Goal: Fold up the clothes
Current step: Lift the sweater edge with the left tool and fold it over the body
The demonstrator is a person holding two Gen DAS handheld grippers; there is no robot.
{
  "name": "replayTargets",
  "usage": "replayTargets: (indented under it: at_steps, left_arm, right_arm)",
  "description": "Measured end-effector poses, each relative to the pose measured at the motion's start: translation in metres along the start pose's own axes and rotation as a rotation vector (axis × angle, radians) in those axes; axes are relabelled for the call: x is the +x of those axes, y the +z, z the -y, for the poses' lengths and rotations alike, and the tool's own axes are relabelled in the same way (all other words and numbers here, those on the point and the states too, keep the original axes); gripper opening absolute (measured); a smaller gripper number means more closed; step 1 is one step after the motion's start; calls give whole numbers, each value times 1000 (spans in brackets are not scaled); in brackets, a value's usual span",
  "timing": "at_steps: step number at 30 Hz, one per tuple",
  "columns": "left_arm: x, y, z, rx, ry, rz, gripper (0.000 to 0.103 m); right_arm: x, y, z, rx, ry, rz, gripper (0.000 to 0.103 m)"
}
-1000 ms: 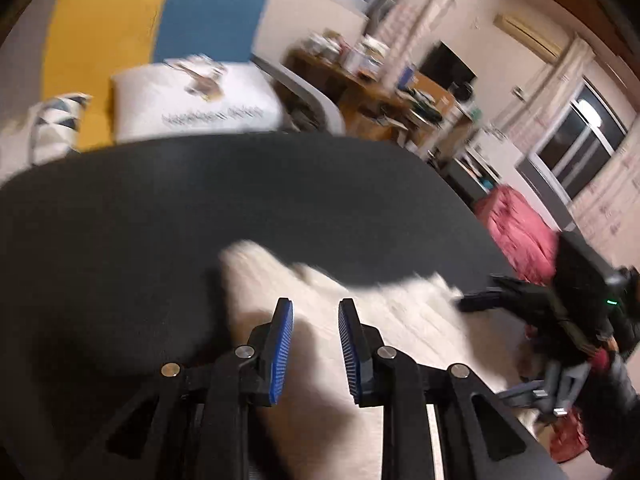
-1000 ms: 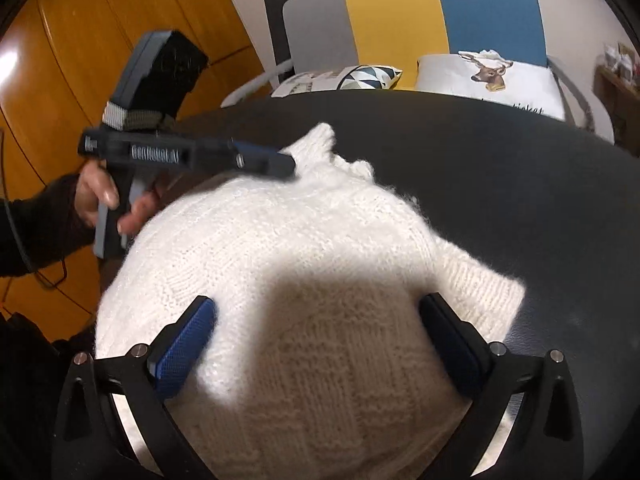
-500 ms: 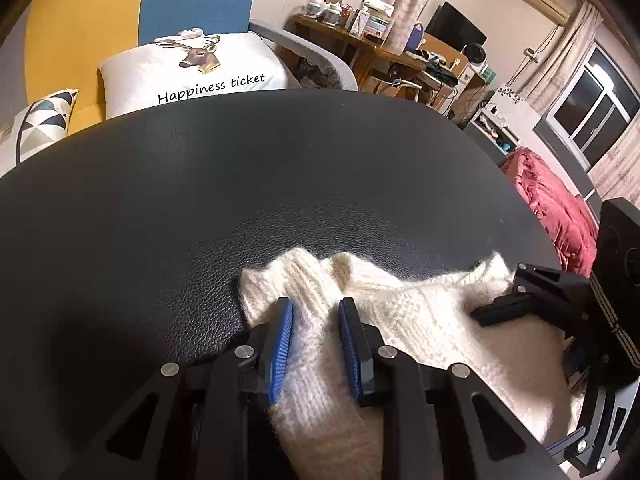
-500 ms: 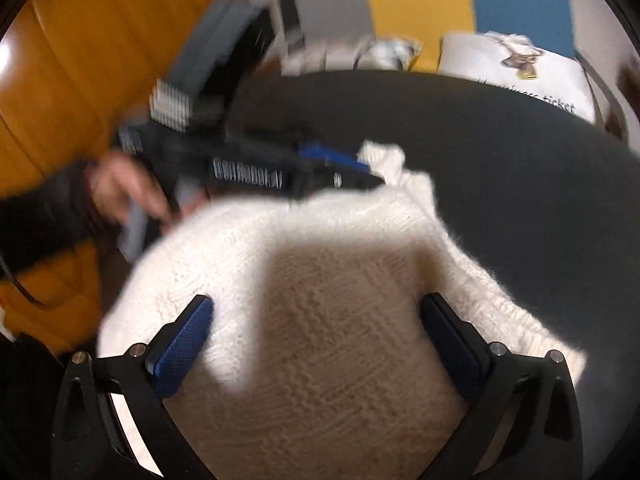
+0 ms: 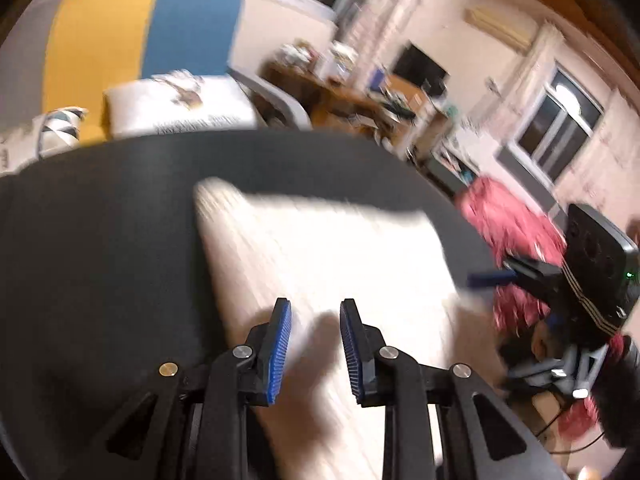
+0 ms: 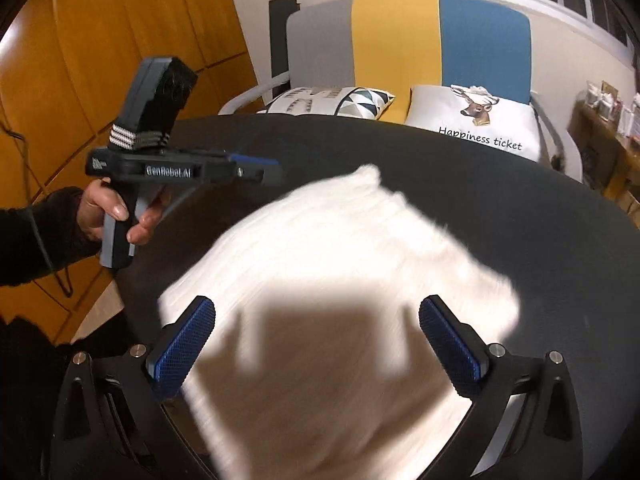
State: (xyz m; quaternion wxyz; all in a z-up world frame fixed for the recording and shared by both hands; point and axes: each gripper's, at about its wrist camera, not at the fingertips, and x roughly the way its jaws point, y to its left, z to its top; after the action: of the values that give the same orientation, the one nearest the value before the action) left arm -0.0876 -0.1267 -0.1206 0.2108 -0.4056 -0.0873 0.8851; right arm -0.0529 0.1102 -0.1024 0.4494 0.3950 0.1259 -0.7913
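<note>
Item 1, white knitted sweater (image 6: 344,280): lies in a folded heap on the round black table (image 6: 520,216), spread beneath and ahead of both my pairs of jaws; its far corner points away from me toward the sofa; blurred in both views

Item 2, my left gripper (image 5: 315,320): jaws partly apart and just now opening further, nothing pinched between the blue pads; the sweater lies under and ahead of them. From the right wrist view this gripper (image 6: 260,169) hangs above the table's far-left rim, clear of the knit, with my left hand (image 6: 116,216) around its grip

Item 3, my right gripper (image 6: 316,344): jaws spread wide, pads touching nothing, the sweater below the gap and its own shadow cast on the wool. From the left wrist view it (image 5: 486,279) sits off the sweater's right edge

Item 4, surroundings beyond the jaws: sofa (image 6: 400,40) with grey, yellow and blue panels holding two cushions, a deer cushion (image 6: 476,120) lettered "Happiness ticket" and a patterned cushion (image 6: 332,100) left of it; a pink heap of cloth (image 5: 516,232) right of the left jaws

Containers: none discernible
</note>
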Motion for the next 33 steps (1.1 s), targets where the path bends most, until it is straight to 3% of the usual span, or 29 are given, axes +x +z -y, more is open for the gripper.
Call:
replayTargets:
  at_steps: [2,4,7,8,10,12,13,19,25,30,33]
  left_arm:
    - [6,-18,21,116,118,37,28]
    - [8,-21,32,158,182,39,28]
    - [-4,-6,37,113,168,27,27]
    - [-10,-1,36,102,119,46,27]
    - [-22,1,50,137,17,64,27]
    - [-16,-1,71,234,30,43,27]
    - [-10,-1,81,277,39,29,27]
    - [30,1,129,388,65,-52,27]
    - [48,19,125,302,29,-67,27]
    - [64,7,153,475,6,-133,27]
    - [81,0,159,494,-1,-174,25]
  right_arm:
    - [22,-26,-12,10,-88,-119,103]
    - [39,-58,-12,54,-109,-149,102]
    - [16,-67,-6,143,-96,-66,103]
    - [5,-67,-3,193,-93,-51,103]
    - [-20,-72,-10,215,-18,34,103]
    - [-46,-86,-24,200,141,95,103]
    - [-52,-93,-29,197,173,109,103]
    - [-59,-118,-28,237,259,186,103]
    - [-37,-103,-29,188,355,175,103]
    - [-26,-93,-33,116,519,167,103]
    - [-27,-84,-32,61,610,138,103]
